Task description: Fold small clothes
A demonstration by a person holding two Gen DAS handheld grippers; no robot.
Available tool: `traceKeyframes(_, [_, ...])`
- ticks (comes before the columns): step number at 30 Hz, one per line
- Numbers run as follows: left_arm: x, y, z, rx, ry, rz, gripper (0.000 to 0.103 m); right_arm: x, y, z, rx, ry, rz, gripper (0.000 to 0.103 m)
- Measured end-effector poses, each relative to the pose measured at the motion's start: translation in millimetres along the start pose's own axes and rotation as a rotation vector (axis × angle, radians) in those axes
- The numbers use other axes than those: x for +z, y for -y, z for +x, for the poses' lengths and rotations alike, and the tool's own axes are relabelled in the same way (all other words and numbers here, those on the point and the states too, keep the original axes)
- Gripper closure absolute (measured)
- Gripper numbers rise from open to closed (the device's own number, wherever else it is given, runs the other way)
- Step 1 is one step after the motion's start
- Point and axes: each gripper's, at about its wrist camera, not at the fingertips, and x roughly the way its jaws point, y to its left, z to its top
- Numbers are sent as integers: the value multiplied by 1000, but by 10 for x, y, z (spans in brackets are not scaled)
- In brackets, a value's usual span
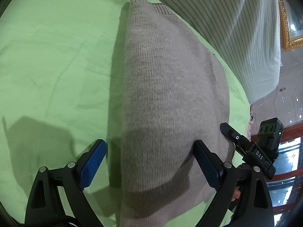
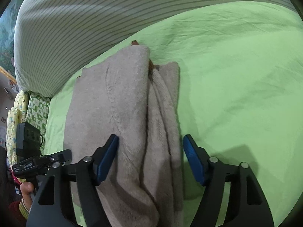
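Observation:
A beige knit sweater (image 1: 170, 94) lies folded lengthwise on a light green sheet (image 1: 56, 56). My left gripper (image 1: 149, 151) is open, its blue pads astride one end of the sweater, left finger over the sheet and right finger on the knit. In the right wrist view the sweater (image 2: 125, 104) shows a folded flap and bunched folds on its right side. My right gripper (image 2: 150, 145) is open, its fingers astride the sweater's near end. The other gripper appears at the edge of each view, at the right of the left wrist view (image 1: 246, 143) and at the left of the right wrist view (image 2: 37, 162).
A striped grey-white duvet (image 2: 85, 19) is heaped along the sheet's far side. Patterned pillows (image 2: 36, 109) lie at the left in the right wrist view. A gold-framed mirror (image 1: 287, 28) and glossy floor (image 1: 289, 87) show beyond the bed.

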Motion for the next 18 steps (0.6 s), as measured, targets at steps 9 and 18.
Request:
traceKeyframes(9, [-13, 40, 67, -57, 27, 20, 29, -61, 38, 65, 69, -12, 54, 50])
traceKeyframes(18, [-88, 62, -124, -80, 71, 54, 57, -156, -135, -154, 71, 40, 28, 69])
